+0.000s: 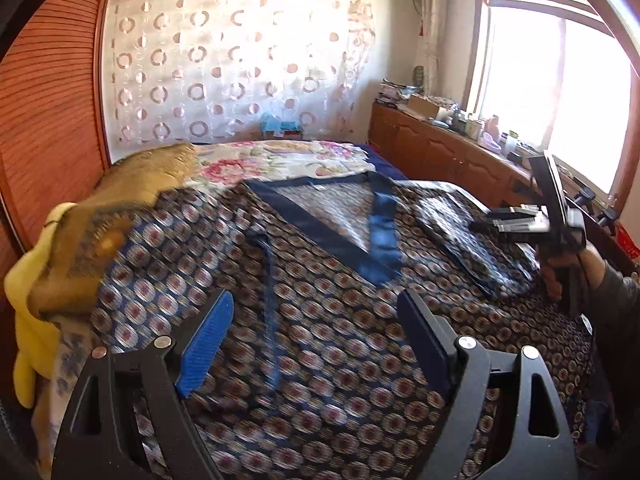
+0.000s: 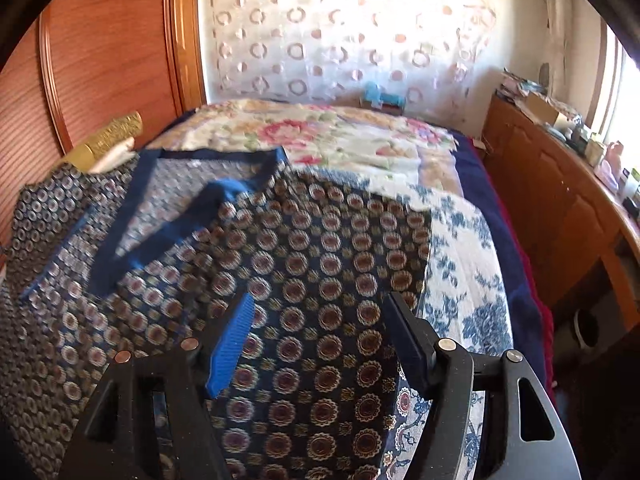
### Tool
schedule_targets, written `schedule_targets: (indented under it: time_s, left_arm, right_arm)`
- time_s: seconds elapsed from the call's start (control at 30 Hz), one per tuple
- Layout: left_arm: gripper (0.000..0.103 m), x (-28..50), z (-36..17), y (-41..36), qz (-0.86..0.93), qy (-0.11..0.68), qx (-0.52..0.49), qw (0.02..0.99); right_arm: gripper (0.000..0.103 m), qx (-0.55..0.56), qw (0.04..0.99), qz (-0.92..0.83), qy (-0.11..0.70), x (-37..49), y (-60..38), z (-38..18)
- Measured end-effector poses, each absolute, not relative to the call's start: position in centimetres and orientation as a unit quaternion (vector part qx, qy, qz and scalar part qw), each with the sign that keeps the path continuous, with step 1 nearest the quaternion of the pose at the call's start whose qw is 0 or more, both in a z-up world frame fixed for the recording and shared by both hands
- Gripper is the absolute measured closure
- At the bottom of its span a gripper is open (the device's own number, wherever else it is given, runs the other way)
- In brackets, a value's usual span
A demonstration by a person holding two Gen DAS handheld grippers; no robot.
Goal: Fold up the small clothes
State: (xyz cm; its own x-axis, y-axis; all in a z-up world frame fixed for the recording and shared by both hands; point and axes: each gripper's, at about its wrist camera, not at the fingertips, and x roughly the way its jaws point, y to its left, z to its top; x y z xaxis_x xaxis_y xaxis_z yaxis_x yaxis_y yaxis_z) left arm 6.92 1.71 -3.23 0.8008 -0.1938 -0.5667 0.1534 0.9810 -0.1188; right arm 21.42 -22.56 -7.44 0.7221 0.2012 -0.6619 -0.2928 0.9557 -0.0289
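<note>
Now both grippers, left (image 1: 316, 336) and right (image 2: 320, 340), stood spread over the garment (image 2: 312, 264), pinching nothing. Its folded side could slip open.

Bright window (image 1: 560, 92) glare, blurred fabric, fisheye-curved dark edges

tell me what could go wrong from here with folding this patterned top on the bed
1. Both the left hand-held gripper and the right hand-held gripper stand open with nothing pinched, so the folded-over side of the patterned top could spring back or slide.
2. The loose blue tie strip lies across the front; it may get trapped crooked inside the next fold.
3. The top lies beside the gold cushion and over uneven floral bedding, so creases may come out skewed.
</note>
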Motion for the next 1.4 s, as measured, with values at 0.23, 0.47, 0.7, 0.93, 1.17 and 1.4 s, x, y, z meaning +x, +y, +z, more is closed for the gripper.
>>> schedule_targets:
  time_s: [0.23, 0.47, 0.7, 0.93, 1.17, 1.4]
  left_arm:
    - [0.018, 9.5, -2.2, 6.1, -0.060, 0.300, -0.036, 0.951]
    - [0.030, 13.5, -2.0, 9.7, -0.045, 0.323, -0.052, 0.944]
    - [0.045, 17.3, -2.5, 12.6, -0.040, 0.363, -0.074, 0.928]
    - [0.053, 20.3, -3.5, 13.1, -0.039, 0.410, -0.062, 0.909]
    - [0.066, 21.7, -4.6, 11.8, -0.025, 0.435, -0.020, 0.900]
    - [0.078, 22.0, -4.6, 10.5, -0.047, 0.447, 0.005, 0.893]
  right_arm:
    - [0.032, -0.075, 0.913, 0.124, 0.382, 23.3, -22.1, -9.2]
    - [0.016, -0.068, 0.910, 0.125, 0.390, 23.9, -22.2, -9.3]
    - [0.013, -0.061, 0.910, 0.123, 0.392, 24.0, -22.4, -9.7]
    - [0.013, -0.060, 0.910, 0.123, 0.392, 23.9, -22.5, -9.7]
    - [0.013, -0.060, 0.910, 0.123, 0.392, 23.9, -22.5, -9.7]
    - [0.013, -0.059, 0.910, 0.123, 0.392, 23.9, -22.5, -9.8]
